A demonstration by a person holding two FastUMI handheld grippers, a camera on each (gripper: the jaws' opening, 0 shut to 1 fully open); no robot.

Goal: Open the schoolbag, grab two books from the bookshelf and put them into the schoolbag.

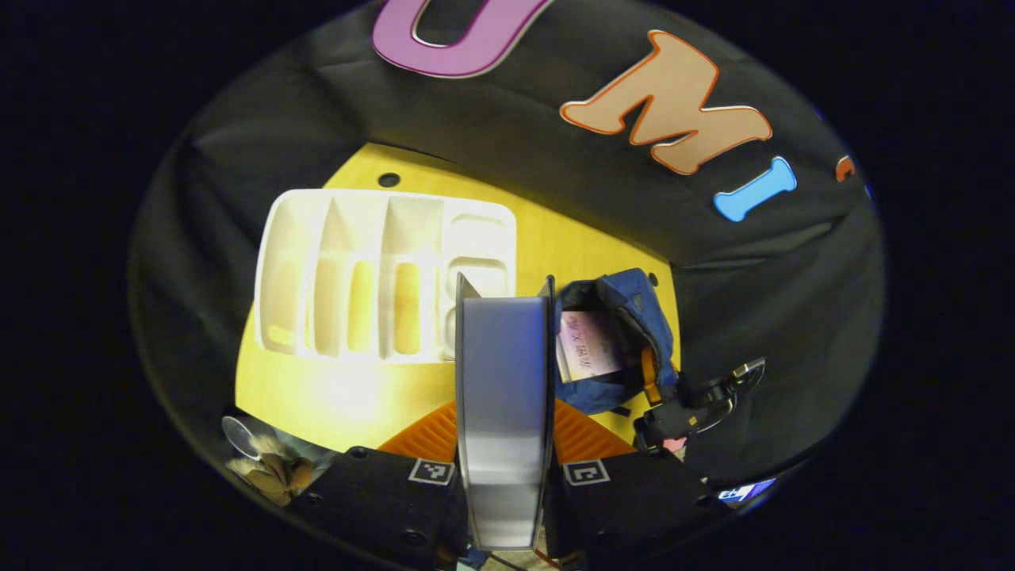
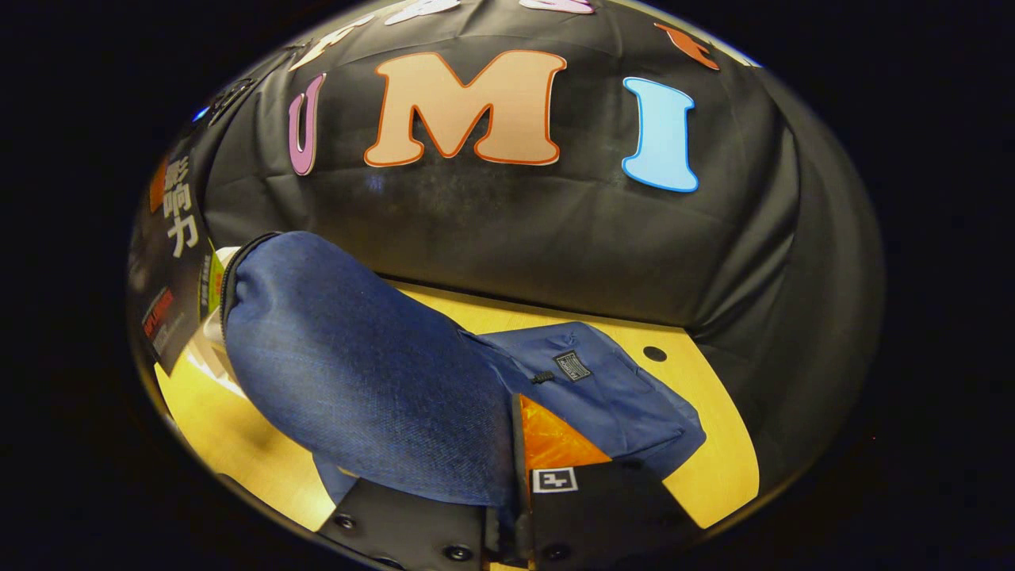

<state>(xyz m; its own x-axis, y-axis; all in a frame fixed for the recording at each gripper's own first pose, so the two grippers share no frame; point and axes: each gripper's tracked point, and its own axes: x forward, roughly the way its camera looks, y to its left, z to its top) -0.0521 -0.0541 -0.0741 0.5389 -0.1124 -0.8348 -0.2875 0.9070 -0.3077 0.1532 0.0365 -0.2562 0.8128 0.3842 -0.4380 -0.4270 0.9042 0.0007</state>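
Left gripper (image 1: 503,444) clamps a book upright; right gripper (image 2: 515,507) pinches the schoolbag's flap.

In the left gripper view, the book (image 1: 503,381) stands edge-on between the two fingers, which press on it from either side. Just beyond it to the left, an empty white bookshelf (image 1: 381,274) with divided slots lies on the yellow table (image 1: 349,396). Beyond the book to the right sits the blue schoolbag (image 1: 626,341), its mouth open with another book (image 1: 588,345) inside; the right gripper (image 1: 698,408) is at the bag's near right edge. In the right gripper view, the fingers are closed on a fold of the schoolbag's (image 2: 357,381) blue fabric, lifted close to the camera, with the rest of the bag lying farther off on the table (image 2: 714,476). A dark book cover (image 2: 170,270) shows at the far left.
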